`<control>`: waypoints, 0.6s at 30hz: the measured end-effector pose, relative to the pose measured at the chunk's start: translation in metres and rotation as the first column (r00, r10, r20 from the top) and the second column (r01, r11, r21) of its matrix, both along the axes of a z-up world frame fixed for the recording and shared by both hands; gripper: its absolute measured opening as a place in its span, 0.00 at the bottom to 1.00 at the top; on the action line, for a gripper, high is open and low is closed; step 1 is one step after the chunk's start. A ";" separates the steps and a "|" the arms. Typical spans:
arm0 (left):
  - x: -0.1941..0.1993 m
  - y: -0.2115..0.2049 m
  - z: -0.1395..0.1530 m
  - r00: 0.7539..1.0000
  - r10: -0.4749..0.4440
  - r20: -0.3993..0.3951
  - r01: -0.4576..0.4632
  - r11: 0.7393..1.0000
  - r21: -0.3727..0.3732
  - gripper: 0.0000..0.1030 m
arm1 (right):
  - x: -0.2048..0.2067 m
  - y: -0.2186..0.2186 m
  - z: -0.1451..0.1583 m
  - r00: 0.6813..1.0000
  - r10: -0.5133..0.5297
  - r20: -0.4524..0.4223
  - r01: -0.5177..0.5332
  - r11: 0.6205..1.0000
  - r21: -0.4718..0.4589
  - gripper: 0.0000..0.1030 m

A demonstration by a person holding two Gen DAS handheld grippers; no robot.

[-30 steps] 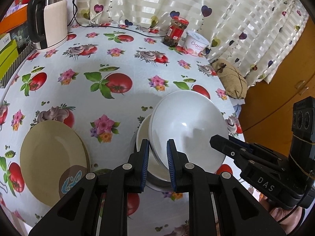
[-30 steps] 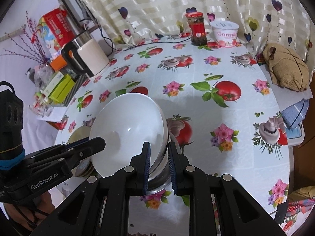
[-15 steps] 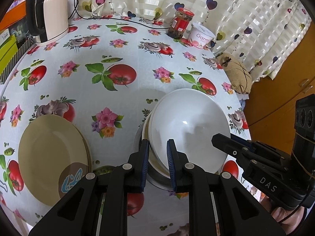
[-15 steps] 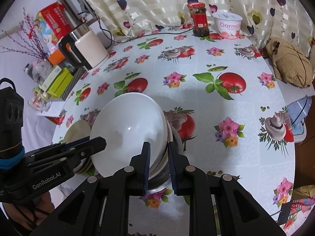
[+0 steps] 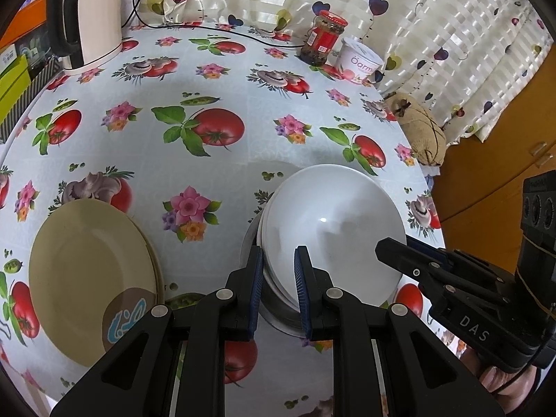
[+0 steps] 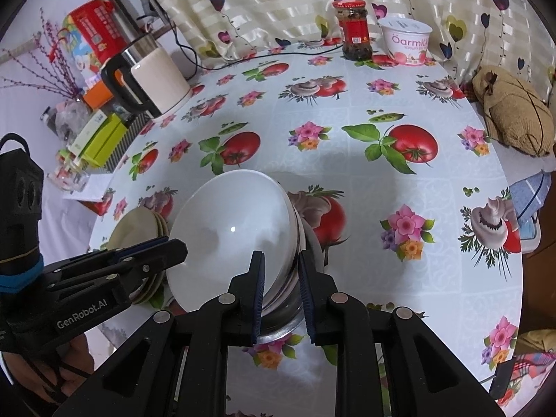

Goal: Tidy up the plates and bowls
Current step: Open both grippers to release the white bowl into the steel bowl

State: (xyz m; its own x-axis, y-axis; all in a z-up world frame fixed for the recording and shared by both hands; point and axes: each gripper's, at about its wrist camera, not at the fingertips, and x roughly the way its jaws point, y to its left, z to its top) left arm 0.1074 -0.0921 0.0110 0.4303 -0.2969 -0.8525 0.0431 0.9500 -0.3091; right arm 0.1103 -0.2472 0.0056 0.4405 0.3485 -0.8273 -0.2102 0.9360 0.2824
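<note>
Both tongs straddle the white bowl's (image 5: 333, 229) rim near the table's (image 6: 434, 187) front edge. Left gripper (image 5: 277, 290) pinches it; right gripper (image 6: 280, 293) is opening around it.

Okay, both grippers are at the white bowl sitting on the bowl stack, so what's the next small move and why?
Probably finish the release: spread both sets of jaws and back away. The white bowl already sits nested on the bowl stack. The right gripper is opening, with the rim between its jaws, and the left gripper straddles the opposite rim. The tan plates lie stacked alongside.
</note>
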 end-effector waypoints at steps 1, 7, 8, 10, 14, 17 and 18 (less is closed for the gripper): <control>0.000 0.000 0.000 1.000 -0.001 0.000 0.001 1.000 -0.002 0.19 | 0.000 0.000 0.000 1.000 0.001 0.001 -0.001 1.000 -0.001 0.20; -0.001 0.002 0.003 1.000 0.000 0.019 0.001 1.000 -0.010 0.19 | 0.000 -0.001 0.002 1.000 -0.001 0.009 0.001 1.000 0.003 0.20; -0.001 0.002 0.003 1.000 0.000 0.022 0.000 1.000 -0.013 0.19 | 0.000 -0.002 0.002 1.000 -0.002 0.013 0.002 1.000 0.003 0.20; 0.000 0.002 0.003 1.000 -0.001 0.027 0.001 1.000 -0.014 0.19 | 0.000 -0.003 0.003 1.000 -0.004 0.023 0.003 1.000 0.006 0.20; 0.000 0.003 0.002 1.000 -0.001 0.031 0.002 1.000 -0.019 0.19 | 0.001 -0.004 0.003 0.999 -0.003 0.044 0.003 1.000 0.000 0.14; 0.000 0.003 0.003 0.999 -0.004 0.035 0.005 1.000 -0.029 0.19 | 0.002 -0.010 0.001 0.999 -0.023 0.038 0.021 0.999 0.040 0.13; -0.001 0.003 0.003 0.999 -0.006 0.037 0.007 0.999 -0.031 0.19 | 0.002 -0.011 0.001 0.999 -0.026 0.036 0.024 0.999 0.047 0.13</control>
State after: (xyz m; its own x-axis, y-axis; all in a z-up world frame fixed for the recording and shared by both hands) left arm 0.1068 -0.0896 0.0142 0.4590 -0.3261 -0.8264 0.0611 0.9396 -0.3368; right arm 0.1123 -0.2585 0.0067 0.4791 0.3748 -0.7938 -0.1980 0.9271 0.3182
